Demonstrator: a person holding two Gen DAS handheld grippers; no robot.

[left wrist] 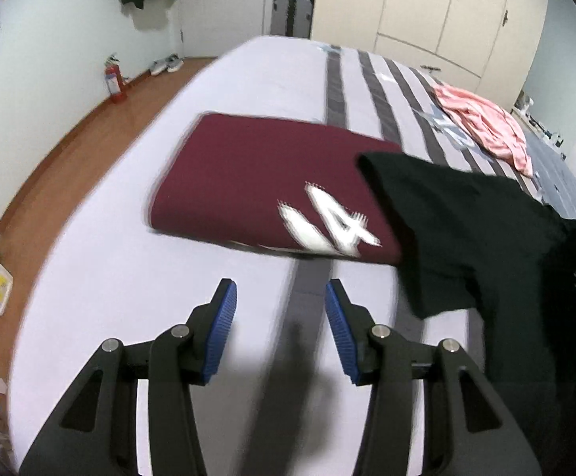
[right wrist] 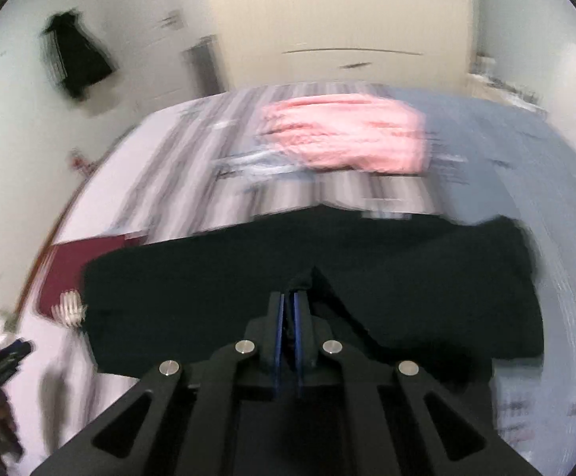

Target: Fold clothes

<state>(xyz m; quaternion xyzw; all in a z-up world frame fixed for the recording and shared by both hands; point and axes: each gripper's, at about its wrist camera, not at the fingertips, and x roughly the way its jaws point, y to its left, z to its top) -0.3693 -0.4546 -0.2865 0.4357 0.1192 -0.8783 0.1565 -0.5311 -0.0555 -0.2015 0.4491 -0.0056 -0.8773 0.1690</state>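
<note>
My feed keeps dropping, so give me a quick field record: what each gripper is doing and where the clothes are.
left gripper: jaws open, empty, above bare sheet
right gripper: jaws shut on black shirt
black shirt: unfolded, one sleeve over the edge of the maroon shirt
maroon shirt: folded, flat on bed, white print up
pink garment: crumpled, far side of bed
image quality: right wrist view heavily blurred

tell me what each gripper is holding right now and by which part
The right gripper is shut on the black garment, pinching a fold of cloth; which part is unclear. The left gripper is open, holding nothing.
</note>
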